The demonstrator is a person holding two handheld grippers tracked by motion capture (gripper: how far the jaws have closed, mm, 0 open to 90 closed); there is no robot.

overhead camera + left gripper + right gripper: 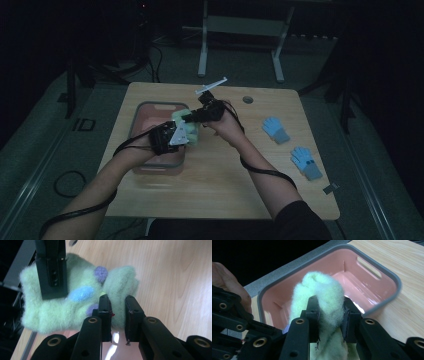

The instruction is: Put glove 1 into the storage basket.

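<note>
Sock: fuzzy green sock (62,302) with blue and purple dots, held up between both grippers above the pink bin's (150,112) right rim, left half of the table (225,185)
Left gripper (117,312): fingers pinching the sock's edge
Right gripper (329,315): fingers clamped on bunched sock
Gloves: two blue gloves (290,145) near the table's right edge
</note>
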